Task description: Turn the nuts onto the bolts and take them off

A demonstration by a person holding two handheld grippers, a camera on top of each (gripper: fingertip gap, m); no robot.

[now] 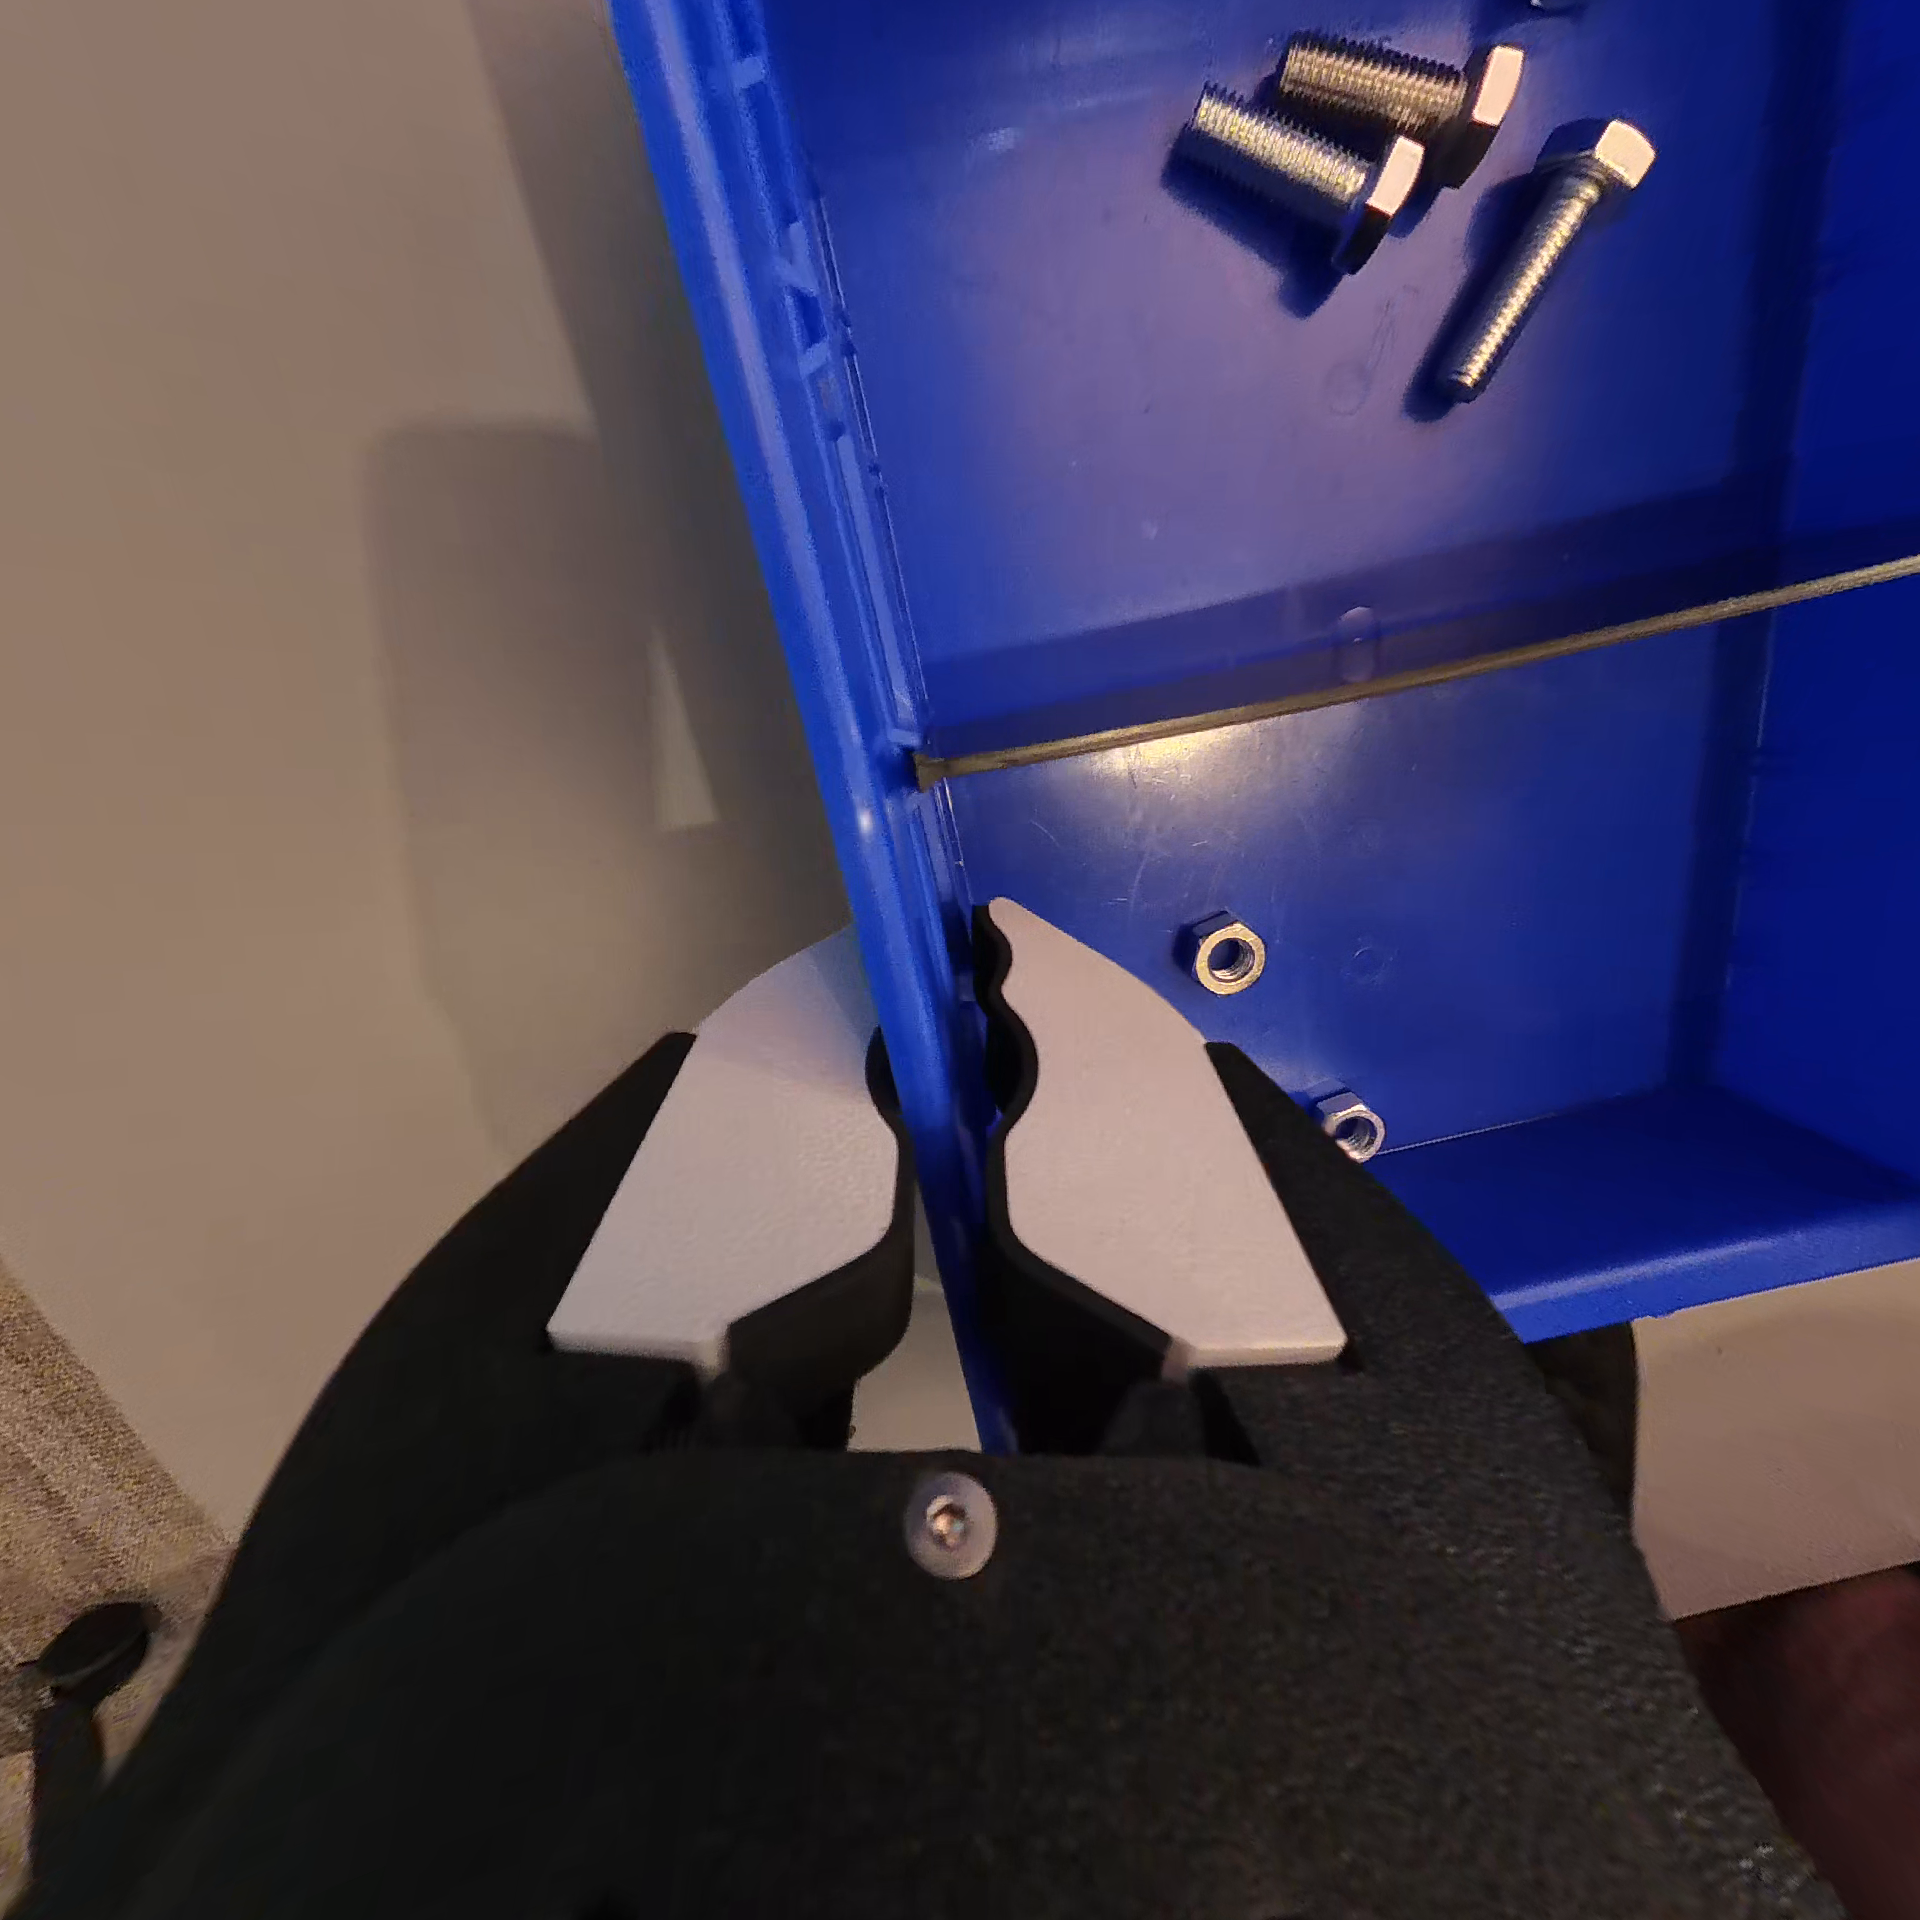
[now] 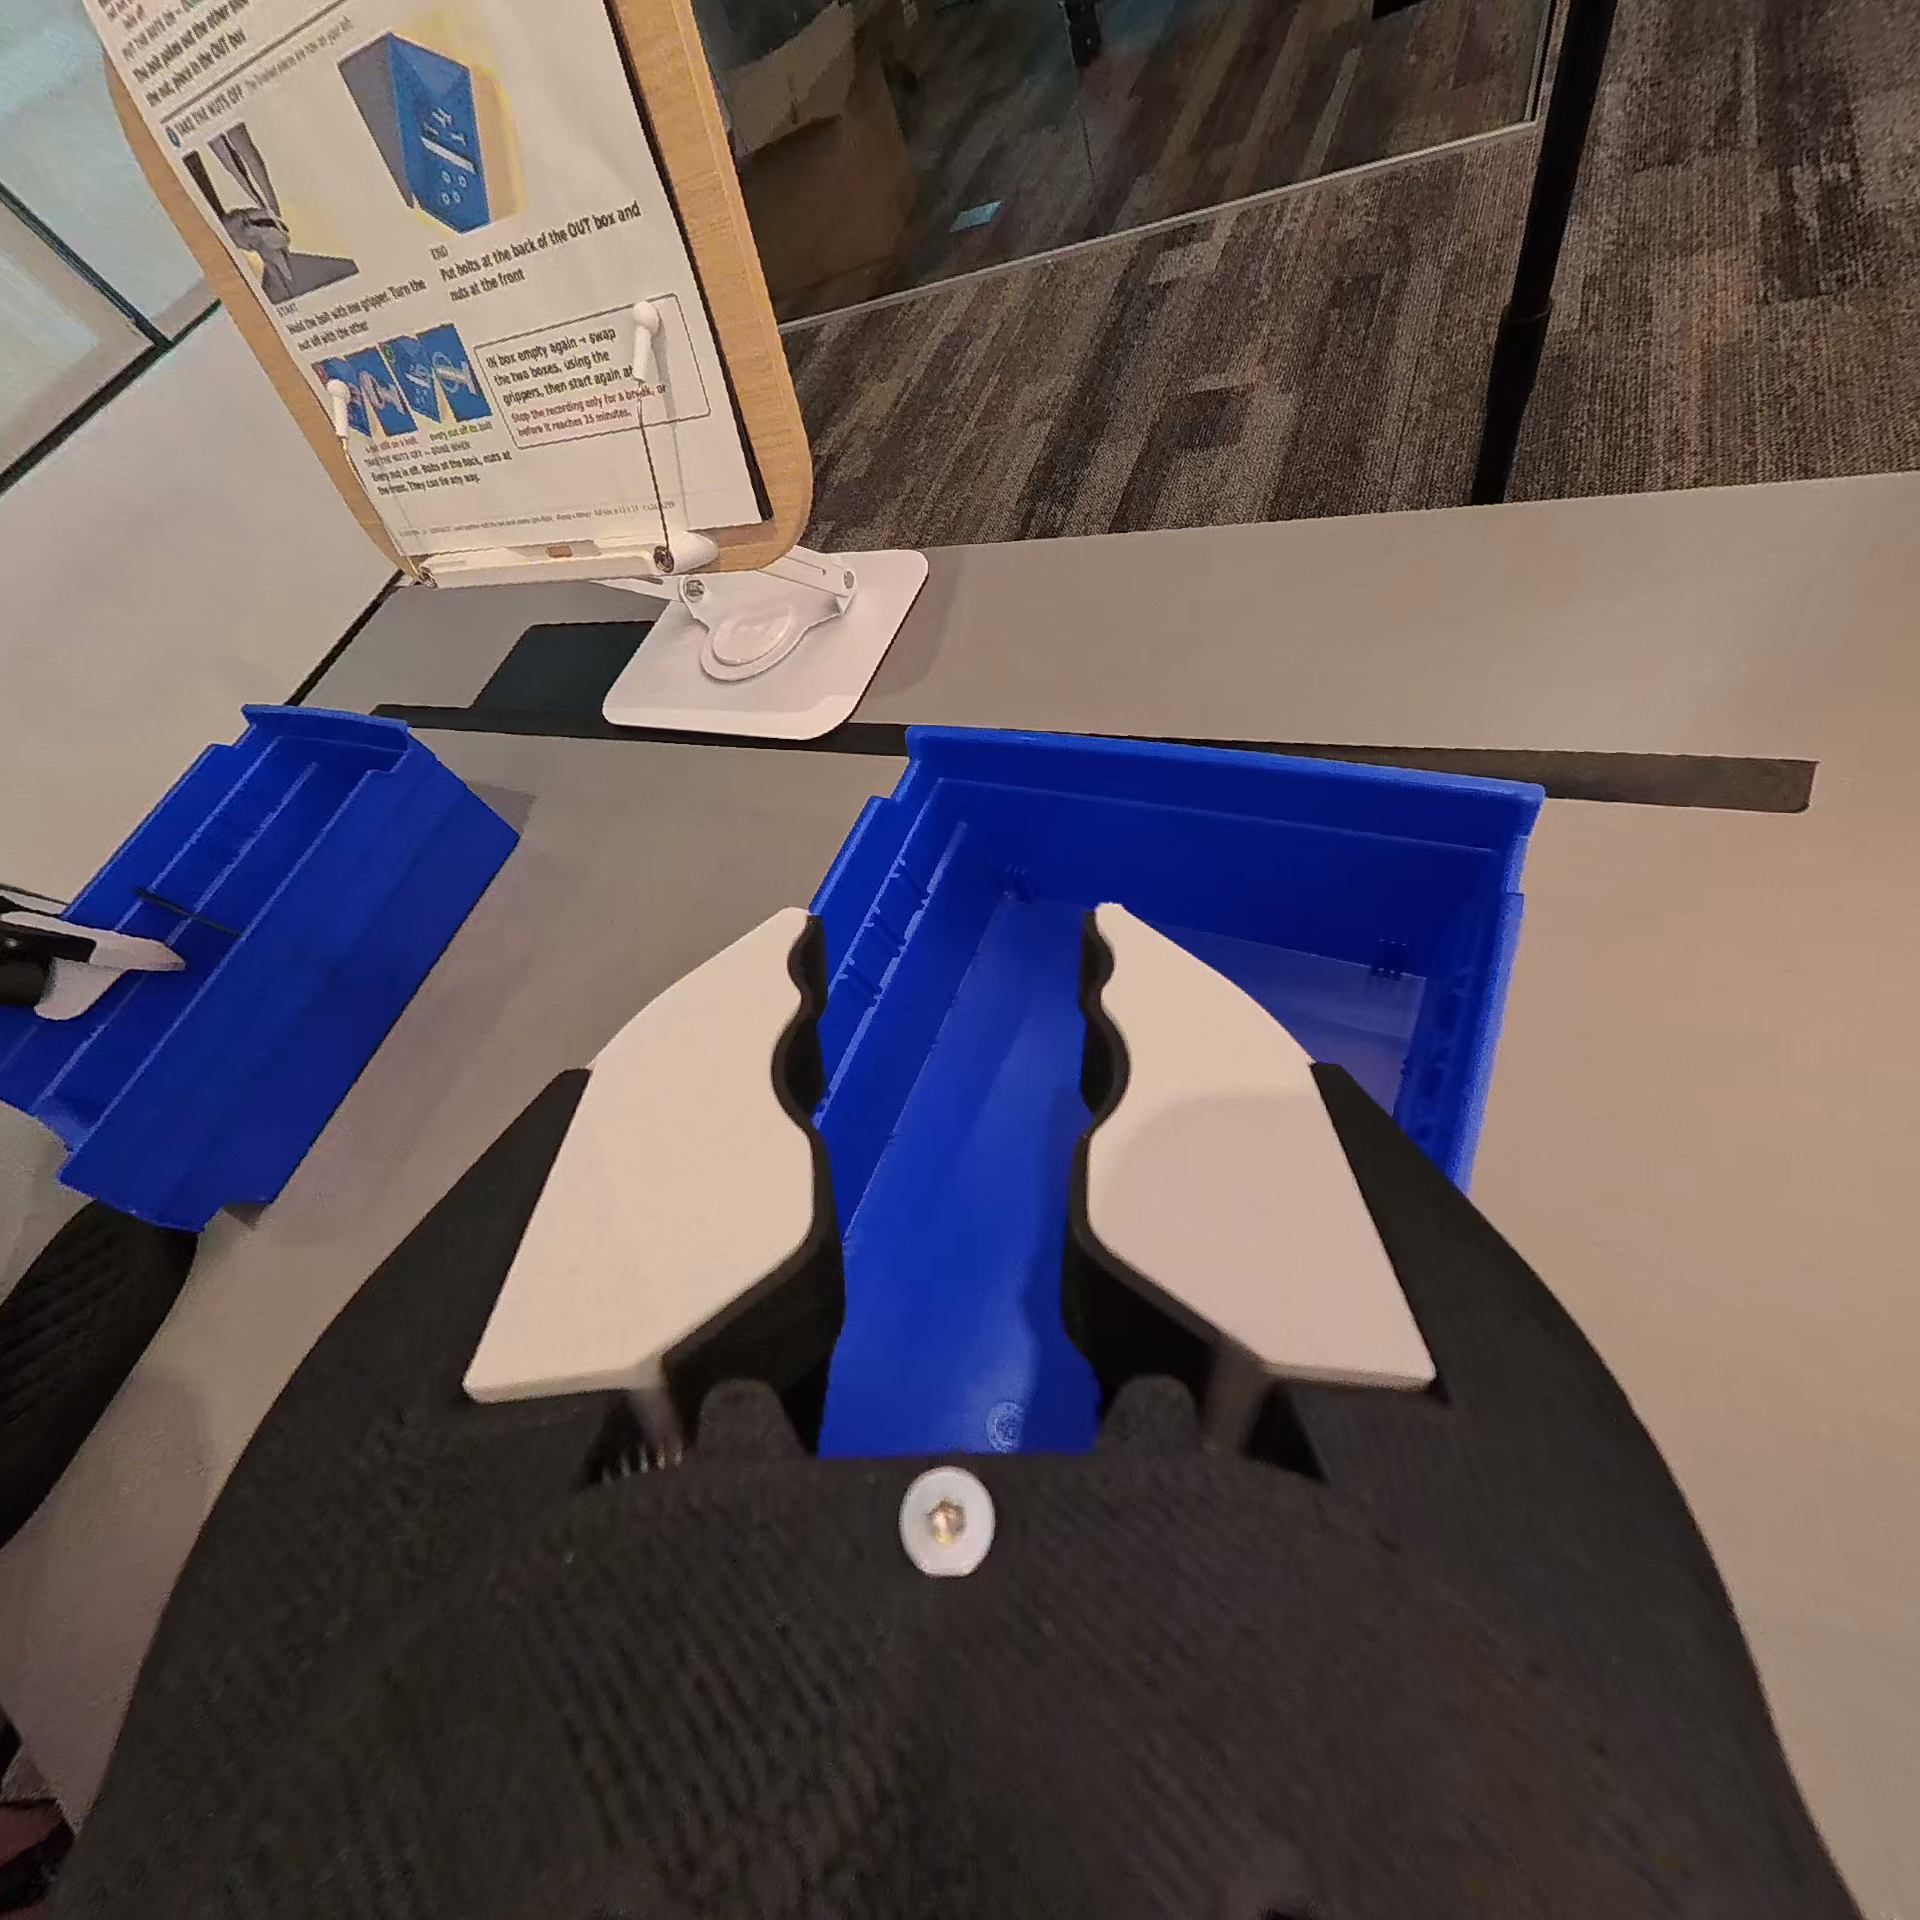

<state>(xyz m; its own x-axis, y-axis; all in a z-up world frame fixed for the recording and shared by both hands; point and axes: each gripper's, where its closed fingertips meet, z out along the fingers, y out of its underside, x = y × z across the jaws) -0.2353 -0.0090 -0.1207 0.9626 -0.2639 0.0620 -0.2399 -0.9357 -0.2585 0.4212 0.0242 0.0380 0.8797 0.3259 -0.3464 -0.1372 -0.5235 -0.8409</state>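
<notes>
The left gripper (image 1: 940, 1049) has its jaws clamped on the side wall of a blue bin (image 1: 1039, 520), one white finger outside the wall and the other inside. The bin looks tipped up off the surface (image 2: 1351, 644) on that side. A thin clear divider (image 1: 1403, 675) splits it into two compartments. In the far one lie three bolts: two short thick bolts (image 1: 1371, 94) (image 1: 1288, 171) side by side and touching, and a long slim bolt (image 1: 1538, 260) just beside them. In the near compartment sit two nuts, one nut (image 1: 1226, 958) lying flat on the floor of the bin, a second nut (image 1: 1351, 1127) close against the inner finger (partly hidden by the black gripper body). None of the nuts is on a bolt.

The right gripper (image 2: 951, 935) hovers over a second blue bin (image 2: 1226, 769), jaws spread apart with nothing between them but the bin's blue floor. What I can see of that bin's inside holds no parts.

From the right wrist view the first bin (image 2: 281, 997) is off to the left, well apart from the second, with the left gripper's white tips (image 2: 104, 966) at its wall. Behind both, an instruction sheet (image 2: 499, 270) on a wooden board stands on a white stand (image 2: 769, 644), beside a strip of black tape (image 2: 1455, 779) running across the surface.
</notes>
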